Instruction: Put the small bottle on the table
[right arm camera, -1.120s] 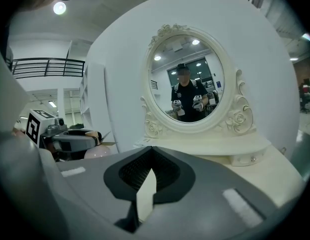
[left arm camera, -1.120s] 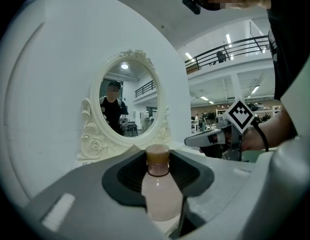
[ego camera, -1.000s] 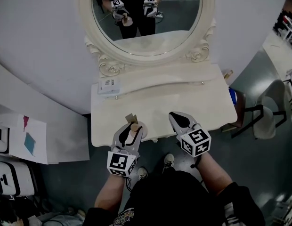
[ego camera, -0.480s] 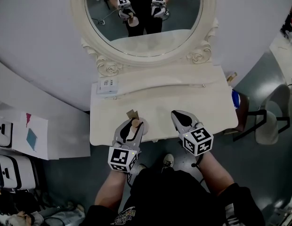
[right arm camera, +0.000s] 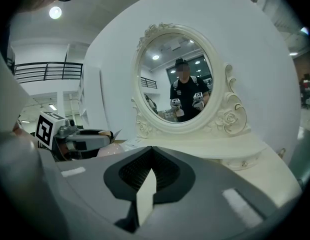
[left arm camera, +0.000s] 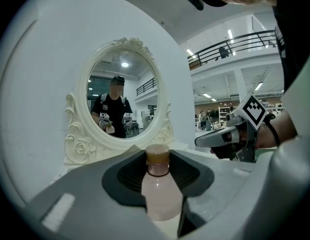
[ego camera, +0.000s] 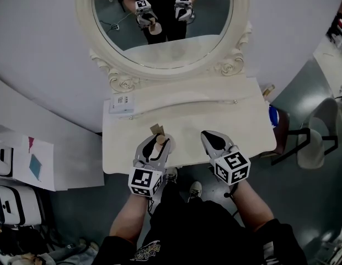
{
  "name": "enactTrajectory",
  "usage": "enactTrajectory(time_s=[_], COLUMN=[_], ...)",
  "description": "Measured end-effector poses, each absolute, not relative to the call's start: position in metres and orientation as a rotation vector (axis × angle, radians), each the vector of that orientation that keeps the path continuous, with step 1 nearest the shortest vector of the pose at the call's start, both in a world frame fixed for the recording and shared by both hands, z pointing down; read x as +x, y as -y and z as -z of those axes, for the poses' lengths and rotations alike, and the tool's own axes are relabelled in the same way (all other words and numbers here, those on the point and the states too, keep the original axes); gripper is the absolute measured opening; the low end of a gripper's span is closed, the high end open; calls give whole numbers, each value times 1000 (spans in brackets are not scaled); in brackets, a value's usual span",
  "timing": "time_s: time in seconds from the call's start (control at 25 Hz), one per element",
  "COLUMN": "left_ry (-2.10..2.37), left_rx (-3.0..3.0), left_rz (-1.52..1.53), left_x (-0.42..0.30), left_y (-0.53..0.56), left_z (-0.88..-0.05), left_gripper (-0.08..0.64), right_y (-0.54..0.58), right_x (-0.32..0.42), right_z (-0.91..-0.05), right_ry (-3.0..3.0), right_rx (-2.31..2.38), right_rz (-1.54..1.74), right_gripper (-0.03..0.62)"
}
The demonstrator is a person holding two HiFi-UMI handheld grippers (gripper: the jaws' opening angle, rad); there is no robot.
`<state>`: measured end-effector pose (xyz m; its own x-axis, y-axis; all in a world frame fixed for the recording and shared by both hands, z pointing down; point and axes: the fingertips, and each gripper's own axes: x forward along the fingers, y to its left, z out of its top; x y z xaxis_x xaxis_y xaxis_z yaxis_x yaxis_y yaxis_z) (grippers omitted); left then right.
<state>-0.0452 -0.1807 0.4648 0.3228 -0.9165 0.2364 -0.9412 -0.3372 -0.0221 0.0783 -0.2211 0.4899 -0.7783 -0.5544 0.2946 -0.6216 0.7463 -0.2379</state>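
Left gripper (ego camera: 153, 149) has its fingers (left arm camera: 80, 204) clamped on the small bottle (left arm camera: 161, 196), upright, lower-middle of frame, over the bench (ego camera: 187, 123) front edge. Looks like straight down from here. Right gripper (ego camera: 214, 142) is pinched closed, empty.

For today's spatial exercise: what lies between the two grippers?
Only bare table between left gripper, holding the small bottle, and right gripper, per head view.

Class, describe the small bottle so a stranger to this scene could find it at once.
Below the oval mirror stands a white dressing table, and the left gripper reaches over its front edge. The small bottle is held between that gripper's jaws. It has a pale pink body and a tan cap; the right gripper beside it holds nothing.
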Motion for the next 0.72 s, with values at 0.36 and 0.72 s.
enactTrajectory(time_s=[0.36,0.72], left_ry=[1649,1582], left_rx=[2519,2549], left_rz=[-332,-345], left_x=[-50,-68], left_y=[215,259], left_z=[-473,-487], left_gripper=[138,138], right_y=[244,271], right_x=[77,61], right_z=[-496,-503], right_ry=[2692,2641], right_rx=[1033,1106], right_rz=[-502,-537], right_gripper=[28,28])
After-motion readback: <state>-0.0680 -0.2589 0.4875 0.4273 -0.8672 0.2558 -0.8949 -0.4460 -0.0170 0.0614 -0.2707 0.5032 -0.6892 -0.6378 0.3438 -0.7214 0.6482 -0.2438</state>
